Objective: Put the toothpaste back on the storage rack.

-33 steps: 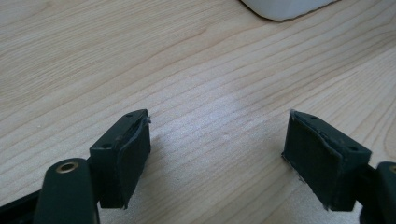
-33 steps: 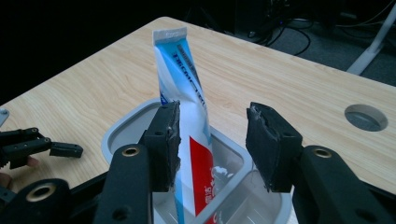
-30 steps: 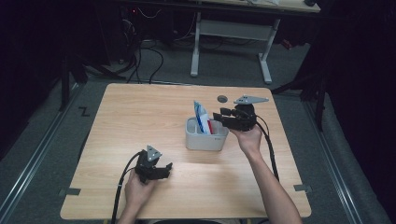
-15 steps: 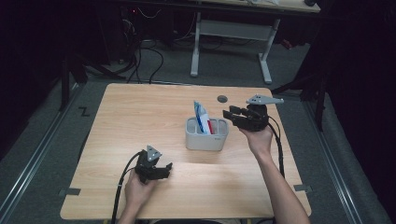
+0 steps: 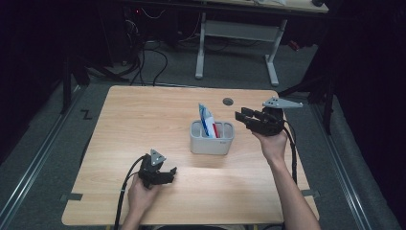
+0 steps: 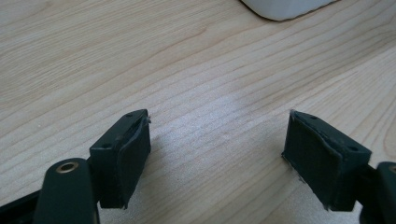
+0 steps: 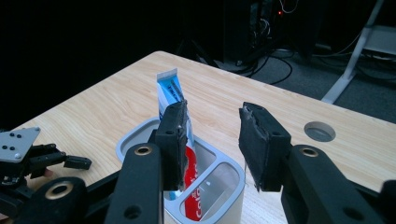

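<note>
Fingers (image 7: 174,140) of the right gripper (image 7: 212,144), empty and just narrowing at centre frame, could knock the toothpaste tube (image 7: 170,91) or tip its holder (image 5: 211,143).

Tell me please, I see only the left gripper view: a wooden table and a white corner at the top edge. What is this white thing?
Observer: It is a grey-white holder with compartments, standing near the middle of the table.
Operator: Is something inside it?
Observer: Yes, a blue-and-white toothpaste tube stands upright in one compartment.
Operator: And what is to the right of it?
Observer: The right gripper is held there, apart from the holder, with its jaws pointing at the tube. The jaws have just been closing, with nothing between them.
</note>
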### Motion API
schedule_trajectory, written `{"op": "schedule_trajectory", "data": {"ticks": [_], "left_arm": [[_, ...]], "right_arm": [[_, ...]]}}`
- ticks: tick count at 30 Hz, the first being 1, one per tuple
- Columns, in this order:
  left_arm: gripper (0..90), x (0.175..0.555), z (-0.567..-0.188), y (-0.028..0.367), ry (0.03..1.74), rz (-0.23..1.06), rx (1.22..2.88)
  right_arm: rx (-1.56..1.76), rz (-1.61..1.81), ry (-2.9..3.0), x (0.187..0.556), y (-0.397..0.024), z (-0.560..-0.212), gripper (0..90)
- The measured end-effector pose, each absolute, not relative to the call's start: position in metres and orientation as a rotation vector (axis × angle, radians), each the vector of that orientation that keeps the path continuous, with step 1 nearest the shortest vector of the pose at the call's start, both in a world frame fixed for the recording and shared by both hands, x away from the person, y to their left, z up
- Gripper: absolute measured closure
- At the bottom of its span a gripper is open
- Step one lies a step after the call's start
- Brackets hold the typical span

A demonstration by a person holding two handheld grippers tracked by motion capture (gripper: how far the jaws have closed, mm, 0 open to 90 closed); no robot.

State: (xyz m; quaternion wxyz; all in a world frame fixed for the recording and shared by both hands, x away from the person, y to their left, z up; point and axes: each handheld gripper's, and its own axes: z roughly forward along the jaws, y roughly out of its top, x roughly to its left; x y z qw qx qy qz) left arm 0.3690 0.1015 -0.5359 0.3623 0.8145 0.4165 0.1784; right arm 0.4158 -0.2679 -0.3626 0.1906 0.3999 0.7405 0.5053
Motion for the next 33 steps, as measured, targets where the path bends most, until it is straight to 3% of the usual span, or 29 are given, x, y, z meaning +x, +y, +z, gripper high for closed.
{"op": "schedule_trajectory", "data": {"ticks": [33], "left_arm": [[23.0, 0.369, -0.536, 0.101, 1.073, 0.457, 2.097]], "right_arm": [[1.189, 1.438, 2.023, 0.387, -0.311, -0.373, 59.3]]}}
